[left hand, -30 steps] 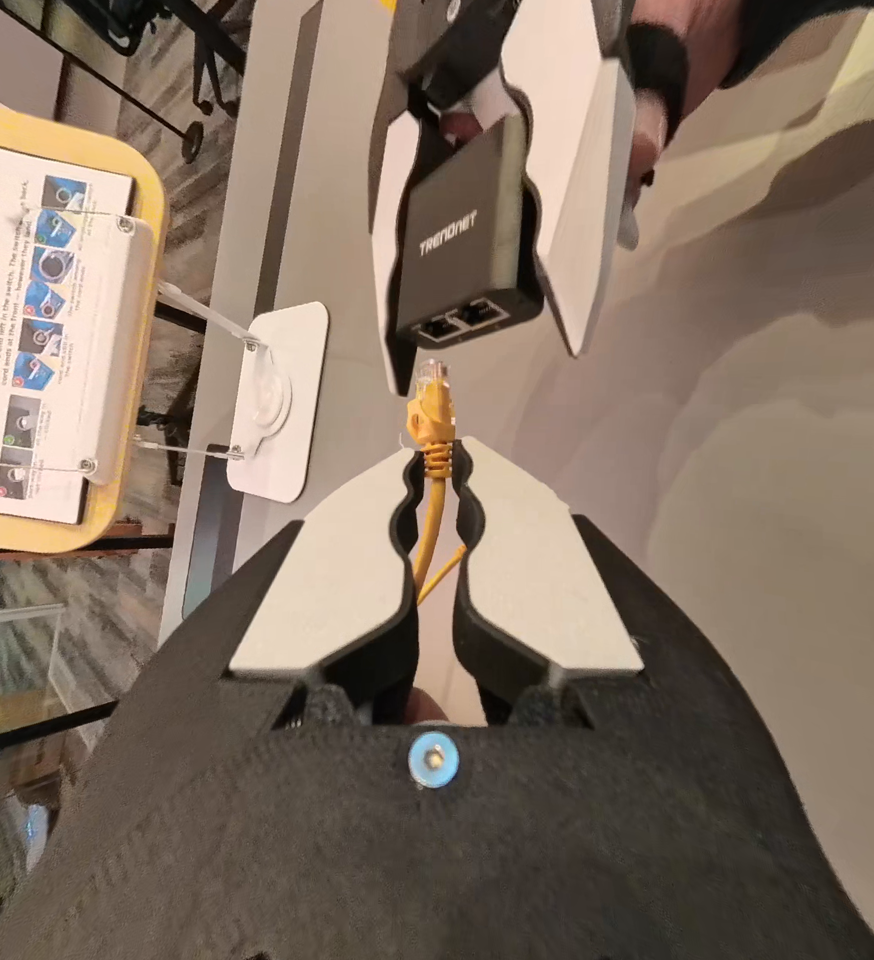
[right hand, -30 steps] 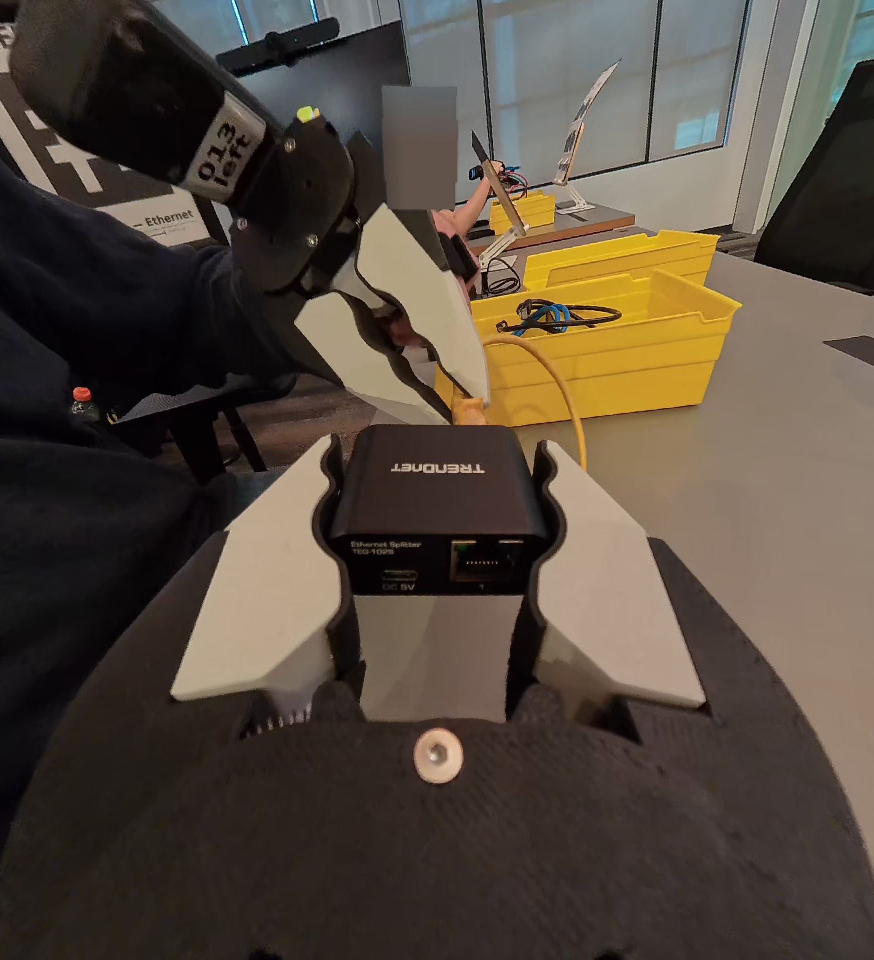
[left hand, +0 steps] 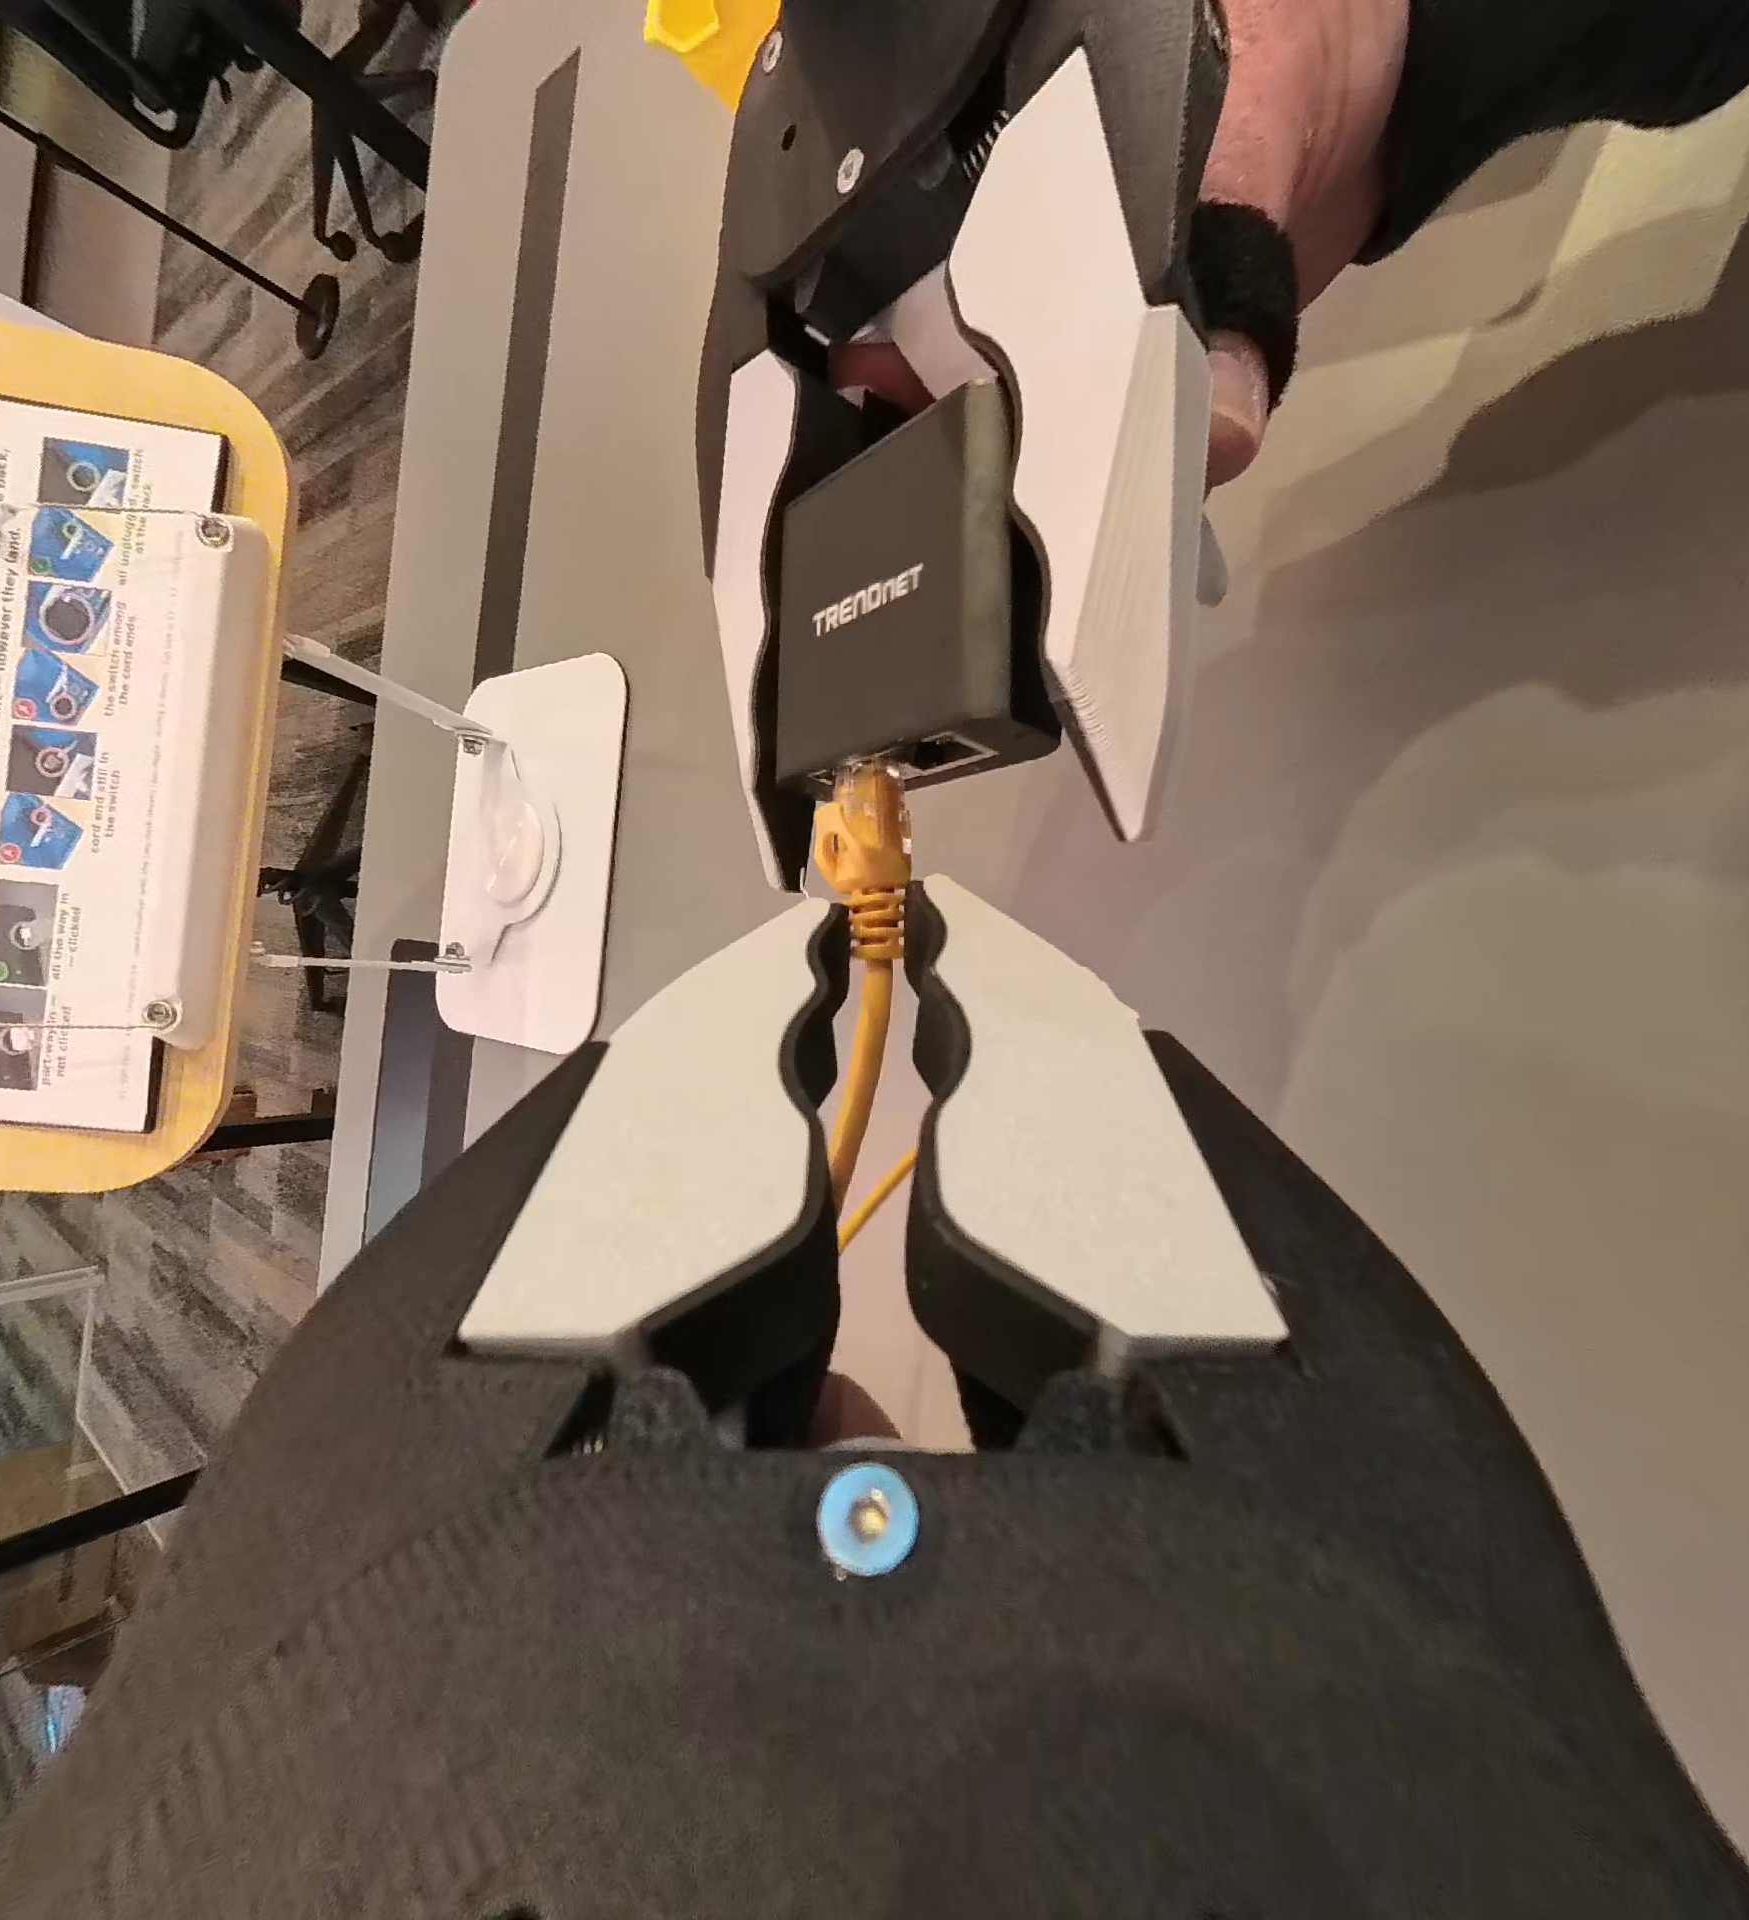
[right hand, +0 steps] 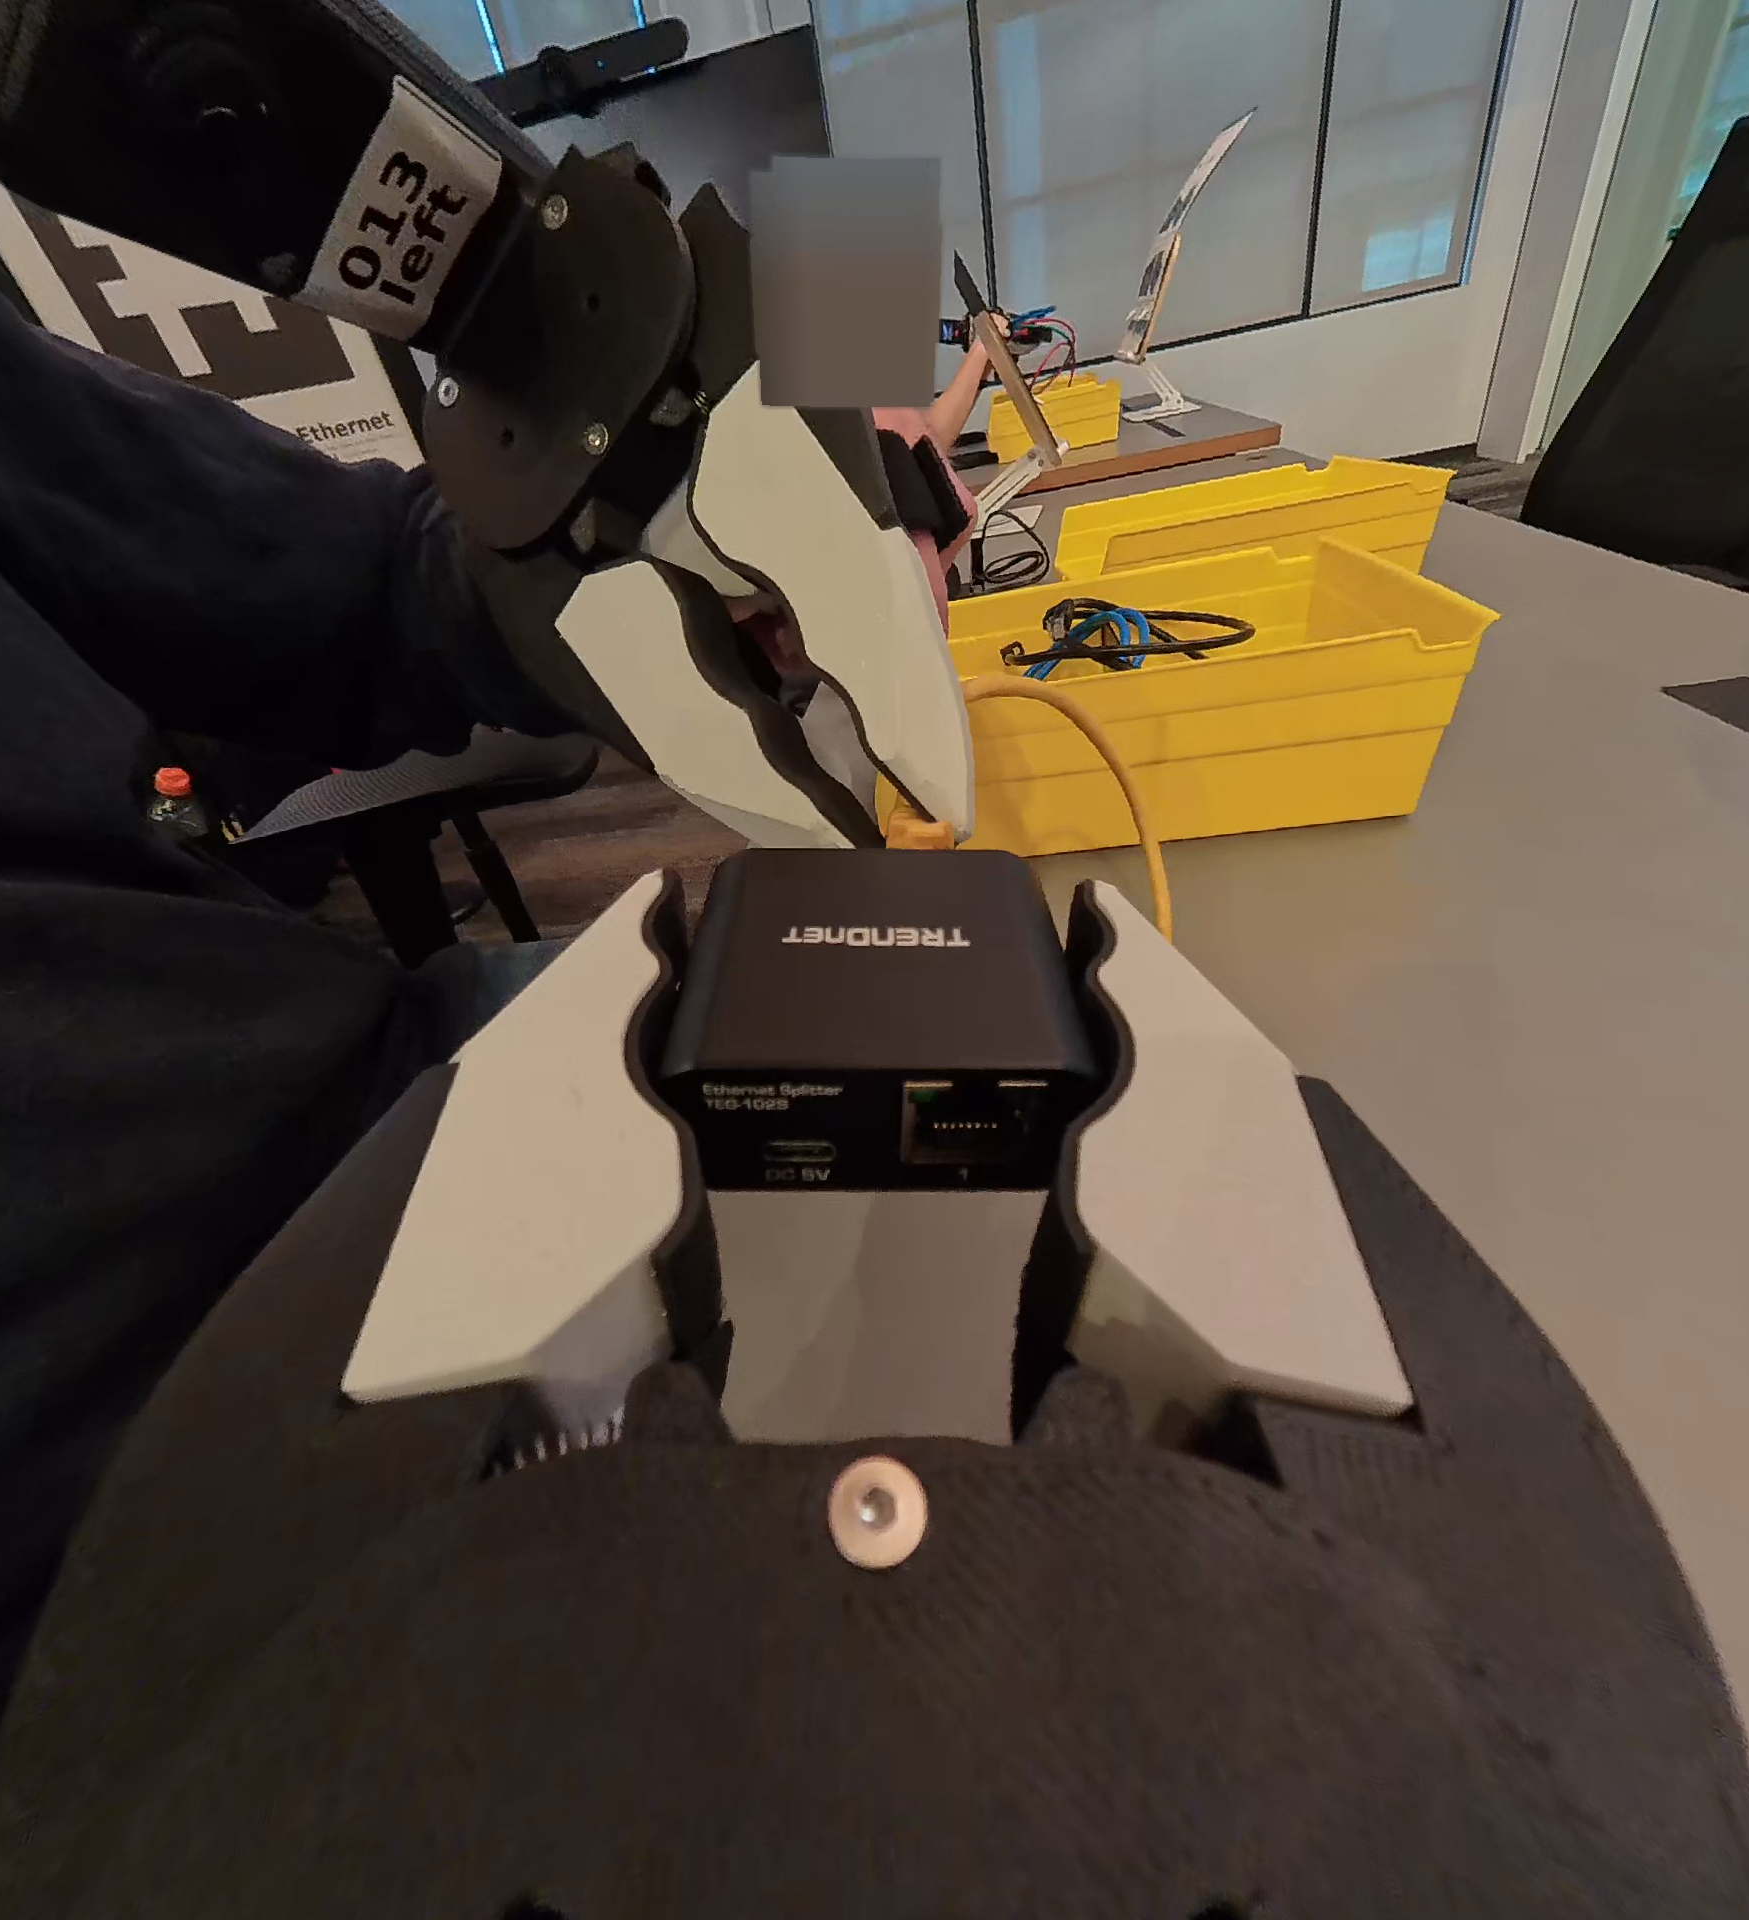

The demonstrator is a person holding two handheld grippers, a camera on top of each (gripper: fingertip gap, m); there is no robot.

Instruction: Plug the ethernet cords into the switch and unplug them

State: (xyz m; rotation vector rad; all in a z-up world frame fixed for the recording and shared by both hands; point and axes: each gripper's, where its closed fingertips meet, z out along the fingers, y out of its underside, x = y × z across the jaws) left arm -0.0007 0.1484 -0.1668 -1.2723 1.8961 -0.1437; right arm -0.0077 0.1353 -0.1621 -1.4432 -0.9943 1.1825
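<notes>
Small black plastic switch box [right hand: 875, 997] was held above the grey table [right hand: 1472, 1091], clenched in the right gripper [right hand: 875, 1049] to brace it. Yellow ethernet cord's plug [left hand: 865, 831] was entering its far-side left port, pinched by the left gripper [left hand: 875, 920]. Yellow plastic bins [right hand: 1265, 707] sat beyond.

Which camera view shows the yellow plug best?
The left wrist view: the yellow plug sits at a port of the black switch, above the left gripper. The right wrist view shows only a sliver behind the switch.
</notes>
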